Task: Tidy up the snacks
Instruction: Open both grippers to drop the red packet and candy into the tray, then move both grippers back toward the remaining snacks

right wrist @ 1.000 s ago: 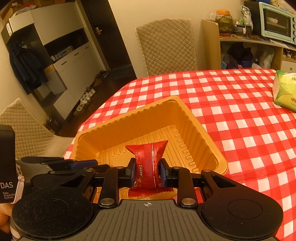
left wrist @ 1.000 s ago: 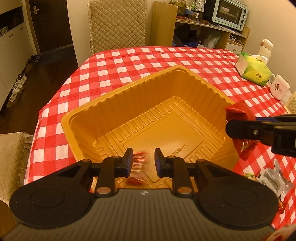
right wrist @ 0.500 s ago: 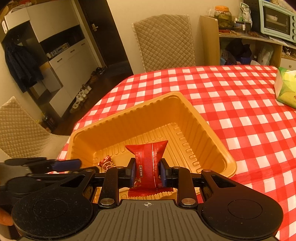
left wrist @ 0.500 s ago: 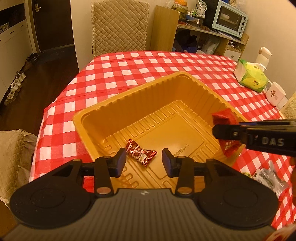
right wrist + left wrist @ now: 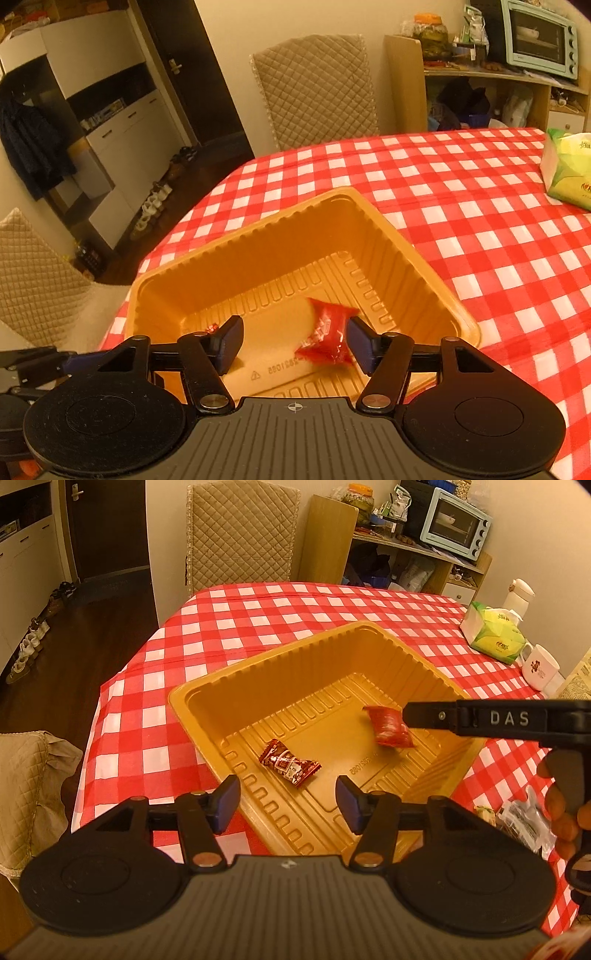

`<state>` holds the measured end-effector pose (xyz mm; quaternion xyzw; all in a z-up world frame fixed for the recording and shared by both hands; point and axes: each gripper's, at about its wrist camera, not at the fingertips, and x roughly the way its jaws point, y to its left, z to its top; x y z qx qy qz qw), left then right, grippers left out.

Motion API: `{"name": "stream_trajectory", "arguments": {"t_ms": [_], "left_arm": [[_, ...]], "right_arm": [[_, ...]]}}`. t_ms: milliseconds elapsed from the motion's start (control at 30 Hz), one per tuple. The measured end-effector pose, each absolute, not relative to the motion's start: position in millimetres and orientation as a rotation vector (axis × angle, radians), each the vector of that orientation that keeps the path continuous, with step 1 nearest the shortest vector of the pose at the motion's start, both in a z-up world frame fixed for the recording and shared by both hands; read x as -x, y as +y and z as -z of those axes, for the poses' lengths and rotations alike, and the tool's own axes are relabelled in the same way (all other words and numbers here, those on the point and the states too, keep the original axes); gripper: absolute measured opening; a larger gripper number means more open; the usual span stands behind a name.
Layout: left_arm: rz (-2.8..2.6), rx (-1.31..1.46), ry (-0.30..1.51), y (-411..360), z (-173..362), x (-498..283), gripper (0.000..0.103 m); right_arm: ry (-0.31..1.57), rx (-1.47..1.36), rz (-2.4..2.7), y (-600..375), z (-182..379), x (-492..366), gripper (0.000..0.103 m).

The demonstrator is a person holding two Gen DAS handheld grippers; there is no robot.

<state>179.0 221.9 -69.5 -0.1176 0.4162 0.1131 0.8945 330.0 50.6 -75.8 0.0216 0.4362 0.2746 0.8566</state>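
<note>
A golden plastic tray (image 5: pixel 229 679) sits on the red-checked tablecloth (image 5: pixel 280 605); it also shows in the right wrist view (image 5: pixel 258 229). A dark red candy (image 5: pixel 289 762) lies on the tray floor. A bright red snack packet (image 5: pixel 388 726) is inside the tray at the right, seen too in the right wrist view (image 5: pixel 327 332), loose beside the right finger. My left gripper (image 5: pixel 287 805) is open and empty above the tray's near edge. My right gripper (image 5: pixel 294 341) is open over the tray.
More wrapped snacks (image 5: pixel 524 818) lie on the table right of the tray. A green tissue pack (image 5: pixel 493 633), a white mug (image 5: pixel 540 666) and a white bottle (image 5: pixel 519 594) stand at the far right. Quilted chairs (image 5: pixel 240 531) surround the table.
Both grippers opened. The dark red candy dropped from the left gripper into the tray, then the red packet left the right gripper's hold. The left gripper has drawn back and up.
</note>
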Motion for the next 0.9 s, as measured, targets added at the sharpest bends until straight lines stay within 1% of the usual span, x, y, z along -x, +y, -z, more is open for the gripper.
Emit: {"name": "stream_trajectory", "arguments": {"t_ms": [433,667,900], "left_arm": [[-0.205,0.221,0.825,207.5,56.2,-174.2,0.057],[-0.224,0.222,0.789,187.4,38.8,-148.4,0.057],[-0.239,0.23,0.767,146.5,26.0,-112.0,0.057]], "right_arm": [[0.91,-0.06,-0.571,28.8,62.5,-302.6,0.067],[0.888,-0.08,-0.606,1.7,46.8,-274.0,0.067],[0.874,-0.054,-0.663,-37.2,35.6,-236.5,0.067]]}}
